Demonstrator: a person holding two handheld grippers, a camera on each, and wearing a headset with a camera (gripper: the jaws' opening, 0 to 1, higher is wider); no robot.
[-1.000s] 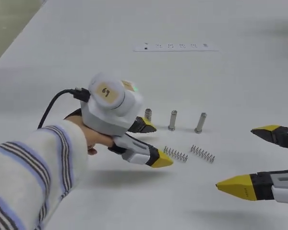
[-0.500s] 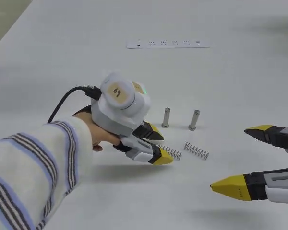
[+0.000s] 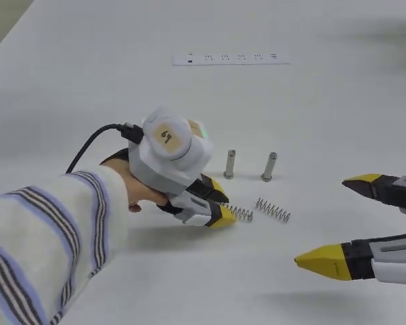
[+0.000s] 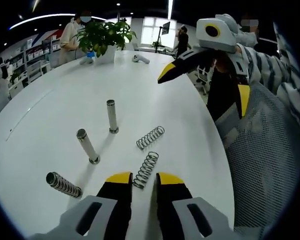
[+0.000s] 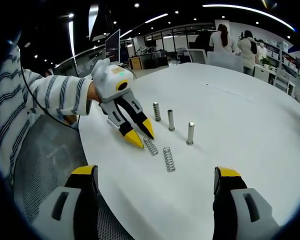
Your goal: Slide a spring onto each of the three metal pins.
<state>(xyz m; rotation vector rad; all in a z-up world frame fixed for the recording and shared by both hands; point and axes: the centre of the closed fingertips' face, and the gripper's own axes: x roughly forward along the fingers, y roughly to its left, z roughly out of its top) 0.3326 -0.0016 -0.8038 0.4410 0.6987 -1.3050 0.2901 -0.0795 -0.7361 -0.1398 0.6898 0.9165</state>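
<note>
Two bare metal pins [image 3: 230, 164] [image 3: 269, 166] stand upright on the white table [image 3: 311, 115]. A third pin [image 4: 63, 184], wearing a spring, stands beside them. Two loose springs lie flat in front of the pins. My left gripper [image 3: 223, 207] is low over the table, its jaws a narrow gap apart around the end of the nearer spring [image 4: 146, 170]. That spring still rests on the table. The other spring [image 3: 273, 210] lies just to the right. My right gripper [image 3: 331, 220] hovers at the right with its jaws wide open and nothing between them.
A white power strip [image 3: 230, 59] lies at the far side of the table. A black cable [image 3: 88, 145] trails left from my left gripper. A potted plant [image 4: 102, 35] stands at the table's far end, and the table edge [image 5: 97, 155] runs close to me.
My left gripper has dropped toward the nearer spring and its jaws have narrowed around the spring's end. It now hides the spring-covered pin in the head view. The right gripper has barely moved.
</note>
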